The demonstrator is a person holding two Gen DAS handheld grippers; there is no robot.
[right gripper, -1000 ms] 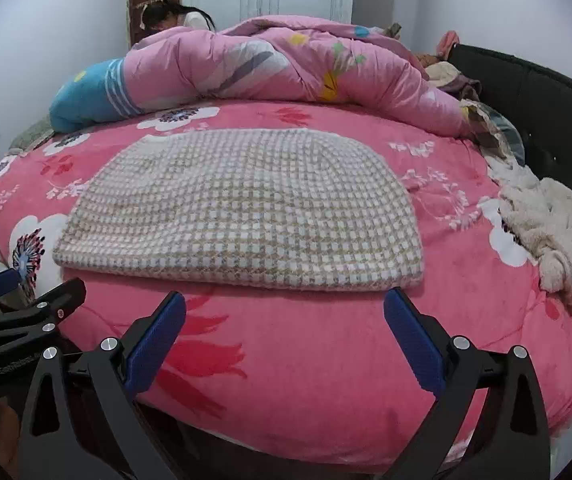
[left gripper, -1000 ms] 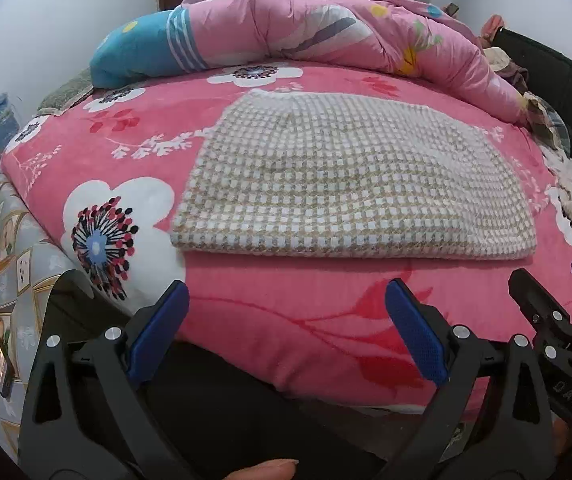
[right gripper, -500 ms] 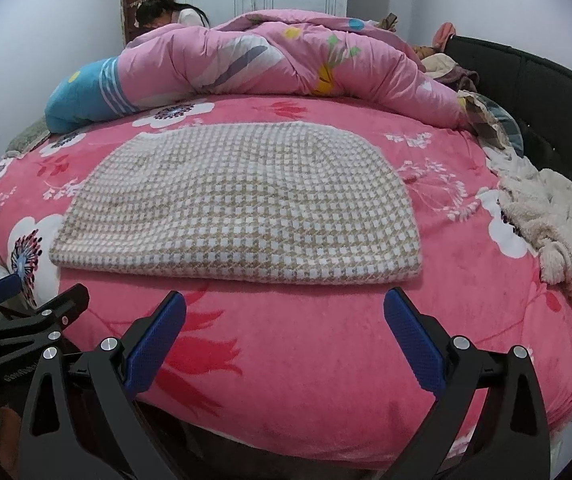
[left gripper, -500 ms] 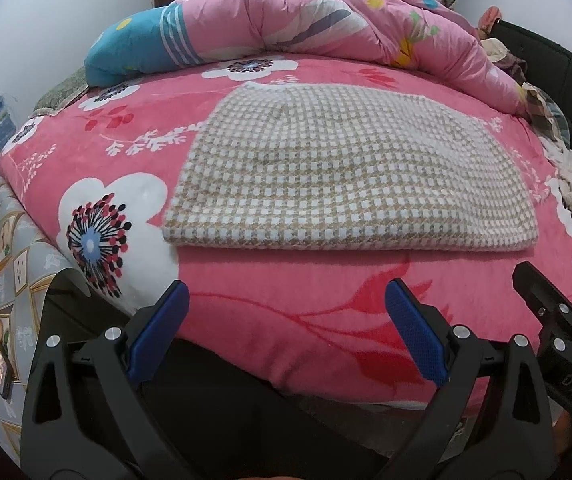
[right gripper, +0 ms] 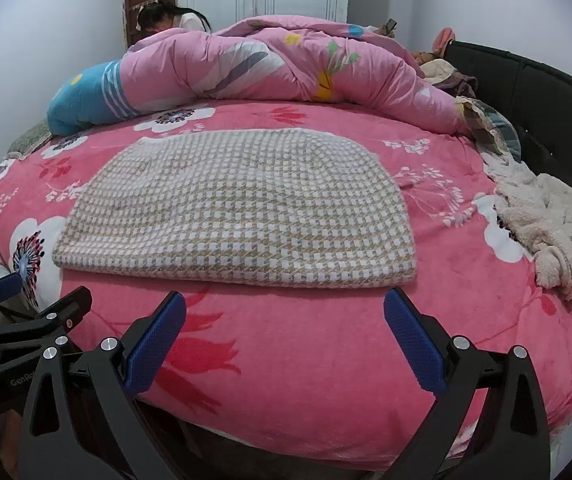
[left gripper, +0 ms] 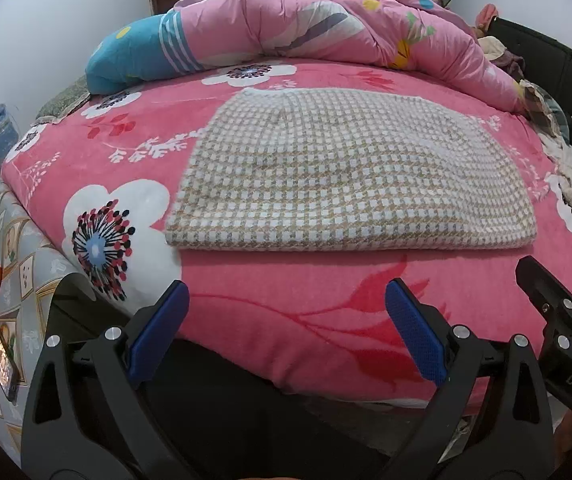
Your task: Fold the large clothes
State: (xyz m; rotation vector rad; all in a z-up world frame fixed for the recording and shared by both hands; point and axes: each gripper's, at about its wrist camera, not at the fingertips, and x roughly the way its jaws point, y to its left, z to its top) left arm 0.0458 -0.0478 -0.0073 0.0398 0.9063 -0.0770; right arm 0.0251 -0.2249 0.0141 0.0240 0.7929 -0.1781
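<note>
I've got the checked garment (left gripper: 346, 176) lying flat mid-bed, near the bed's (left gripper: 286, 320) front edge. It looks thick and soft, probably hefty and floppy. Both tongs hang released and empty: left gripper (left gripper: 286, 328), right gripper (right gripper: 283, 332). I'd pinch its near corners, though the layers are hard to tell.

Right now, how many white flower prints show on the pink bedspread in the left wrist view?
4 clear: one large at the near-left corner, two along the left edge, one by the quilt. The checked garment may hide more.
</note>
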